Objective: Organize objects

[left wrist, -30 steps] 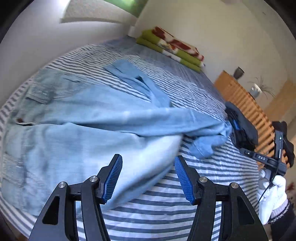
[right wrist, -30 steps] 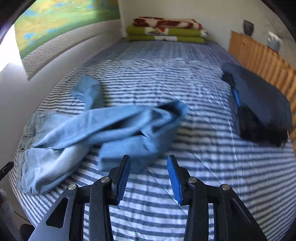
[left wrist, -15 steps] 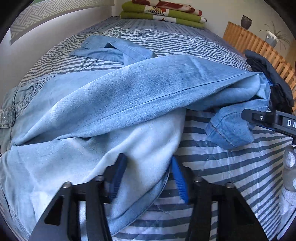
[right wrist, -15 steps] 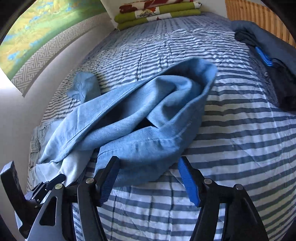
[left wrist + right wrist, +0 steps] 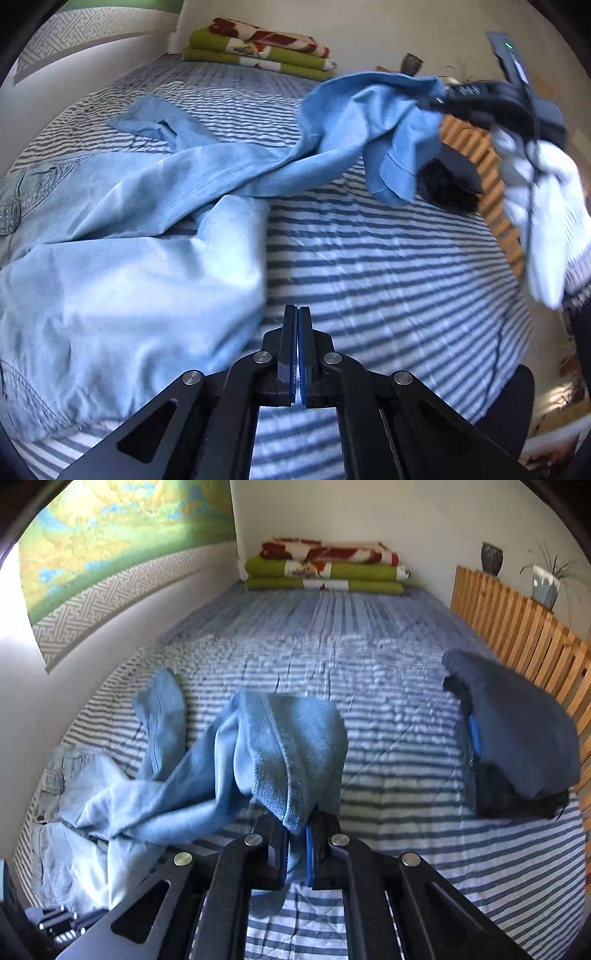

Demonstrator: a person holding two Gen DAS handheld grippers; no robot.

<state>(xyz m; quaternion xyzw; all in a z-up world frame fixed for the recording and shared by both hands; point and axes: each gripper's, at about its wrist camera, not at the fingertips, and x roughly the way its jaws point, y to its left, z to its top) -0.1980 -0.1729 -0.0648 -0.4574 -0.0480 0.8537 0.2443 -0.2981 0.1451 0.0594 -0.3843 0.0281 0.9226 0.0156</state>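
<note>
Your left tongs (image 5: 297, 332) are clenched flat together with nothing between them, hovering just over the striped bed (image 5: 369, 266) beside the pale body of the light-blue jeans (image 5: 147, 229). Your right tongs (image 5: 297, 843) grasp one leg end of the jeans, lifted off the bed while the rest trails left across the stripes. Farther right lies a dark clothing pile (image 5: 517, 738), and folded blankets (image 5: 325, 572) sit against the far wall.

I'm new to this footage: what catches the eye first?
The light blue jeans sprawl over the striped bed, one leg lifted by the right gripper, which is clamped on its hem. The left gripper is shut on nothing, beside the denim. Dark clothes sit by the wooden slats.
</note>
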